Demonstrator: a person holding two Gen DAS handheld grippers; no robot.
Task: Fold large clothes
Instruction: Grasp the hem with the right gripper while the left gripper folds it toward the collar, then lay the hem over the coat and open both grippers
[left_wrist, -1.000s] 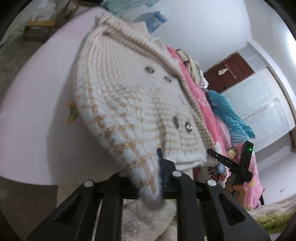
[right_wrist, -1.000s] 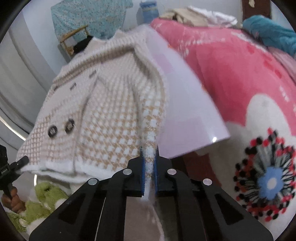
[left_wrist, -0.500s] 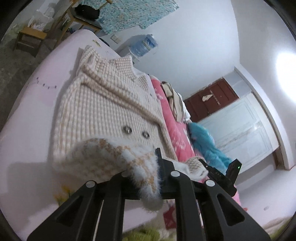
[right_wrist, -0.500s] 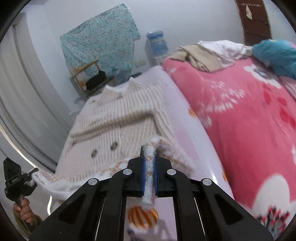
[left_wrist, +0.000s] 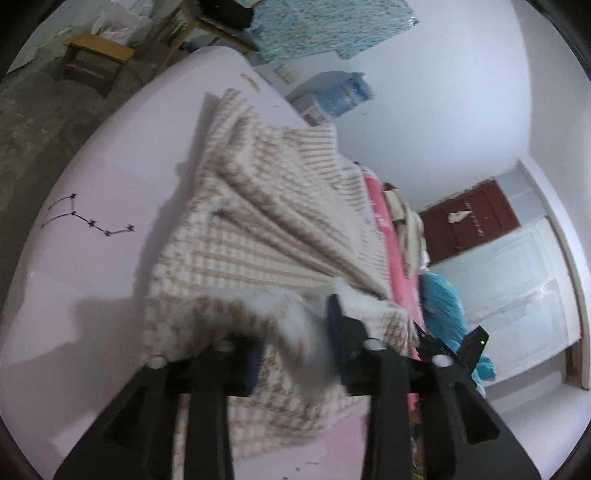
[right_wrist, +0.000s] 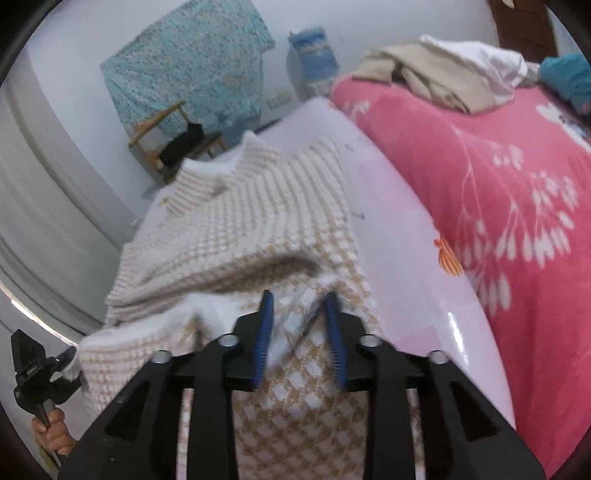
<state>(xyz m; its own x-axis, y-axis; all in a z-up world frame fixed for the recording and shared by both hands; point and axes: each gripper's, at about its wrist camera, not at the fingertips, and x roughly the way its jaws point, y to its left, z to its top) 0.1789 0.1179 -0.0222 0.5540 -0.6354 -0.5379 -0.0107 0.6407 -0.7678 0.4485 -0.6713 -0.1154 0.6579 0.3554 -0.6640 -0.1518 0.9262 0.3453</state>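
A cream and tan checked knit jacket (left_wrist: 258, 229) lies on the pale pink table (left_wrist: 85, 266), its lower half doubled over the upper half. The fluffy white hem (left_wrist: 295, 325) sags between the fingers of my left gripper (left_wrist: 295, 343); its jaws are opening and the pads stand off the cloth. In the right wrist view the same jacket (right_wrist: 251, 229) runs back to its collar. My right gripper (right_wrist: 299, 332) is opening too, its blue pads (right_wrist: 264, 339) apart with the checked hem lying loose between them. Each view shows the other gripper (left_wrist: 454, 343) (right_wrist: 40, 365) at the fold's far corner.
A bed with a pink flowered blanket (right_wrist: 498, 192) borders the table, with piled clothes (right_wrist: 436, 70) and a teal garment (left_wrist: 447, 306) on it. Beyond are a wooden chair (right_wrist: 166, 136), a stool (left_wrist: 99, 55), a water bottle (right_wrist: 314, 55) and a dark red door (left_wrist: 469, 221). A hand (right_wrist: 55, 432) holds the left gripper.
Both grippers carried the hem forward over the jacket towards the collar, covering the buttons. Both jaws, shut on the hem before, now stand apart.
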